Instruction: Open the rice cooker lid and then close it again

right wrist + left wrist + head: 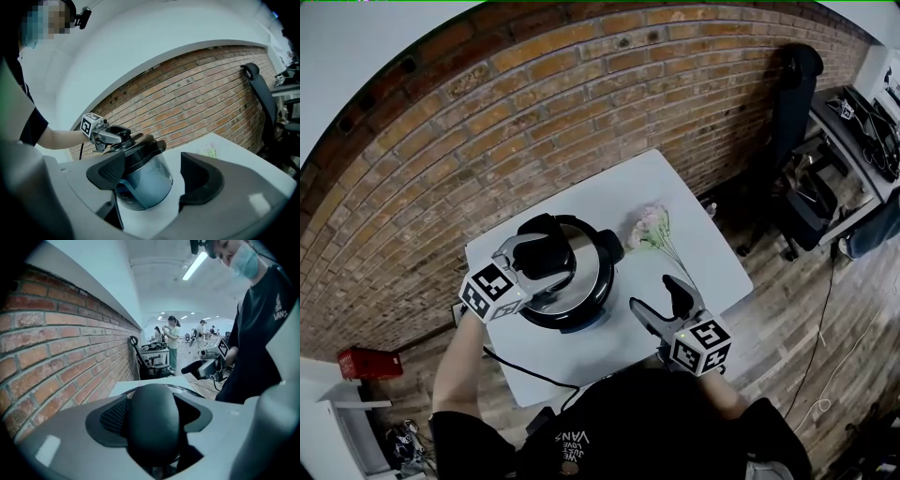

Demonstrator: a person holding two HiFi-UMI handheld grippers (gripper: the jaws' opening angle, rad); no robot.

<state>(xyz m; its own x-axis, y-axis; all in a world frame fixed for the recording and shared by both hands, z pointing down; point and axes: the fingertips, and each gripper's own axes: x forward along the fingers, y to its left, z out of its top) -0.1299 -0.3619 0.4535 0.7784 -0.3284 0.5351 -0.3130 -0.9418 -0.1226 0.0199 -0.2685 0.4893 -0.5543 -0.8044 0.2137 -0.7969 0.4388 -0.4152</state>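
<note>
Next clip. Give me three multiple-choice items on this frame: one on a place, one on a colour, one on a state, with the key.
1. Where do the pink flowers lie?
A. On a chair
B. On the table, beside the rice cooker
C. On the floor

2. What colour is the lid handle?
A. Black
B. Red
C. White

3. How does the right gripper stand?
A. Shut on the flowers
B. Shut on the handle
C. Open, holding nothing

Key:
1 B: the head view shows the flowers on the white tabletop next to the cooker.
2 A: the handle between the left gripper's jaws is plainly black.
3 C: its own view shows the jaws apart with nothing between them, and the cooker stands farther off.
</note>
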